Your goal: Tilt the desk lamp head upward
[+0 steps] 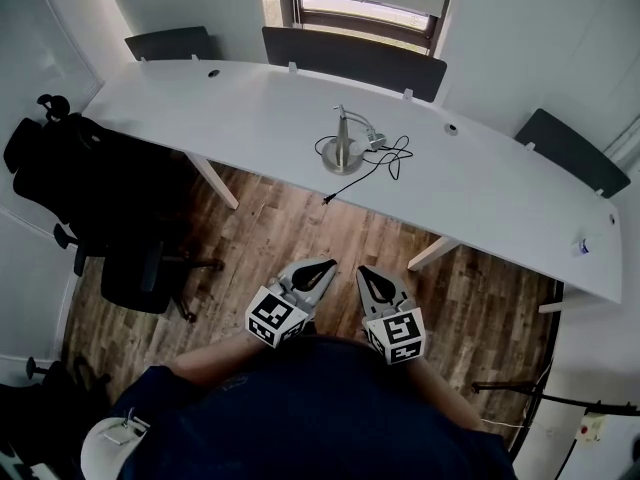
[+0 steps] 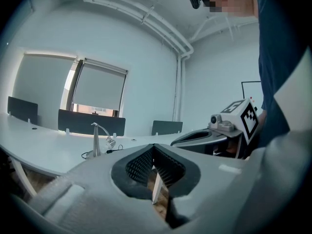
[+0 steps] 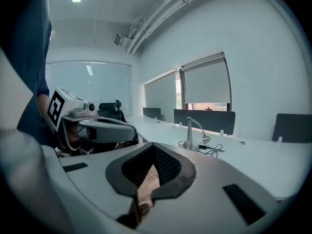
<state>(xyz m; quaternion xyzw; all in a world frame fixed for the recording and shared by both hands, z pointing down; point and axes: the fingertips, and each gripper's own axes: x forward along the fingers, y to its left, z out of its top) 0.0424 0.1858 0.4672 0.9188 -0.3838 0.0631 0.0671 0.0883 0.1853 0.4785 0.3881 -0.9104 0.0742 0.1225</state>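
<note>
A small silver desk lamp (image 1: 343, 146) stands on a round base near the middle of the long white desk (image 1: 220, 108). Its curved neck bends right and its head (image 1: 376, 140) points down at the desk. A black cable (image 1: 392, 156) loops beside it. My two grippers hang close to my body over the wood floor, well short of the desk. The left gripper (image 1: 328, 265) and the right gripper (image 1: 364, 270) are both shut with nothing in them. The lamp (image 2: 96, 140) shows far off in the left gripper view, and the lamp (image 3: 189, 134) likewise in the right gripper view.
Black office chairs (image 1: 90, 188) stand at the left, under the desk's end. Dark divider panels (image 1: 350, 60) line the desk's far edge below a window. A small white item (image 1: 583, 247) sits at the desk's right end. White desk legs (image 1: 212, 180) reach the floor.
</note>
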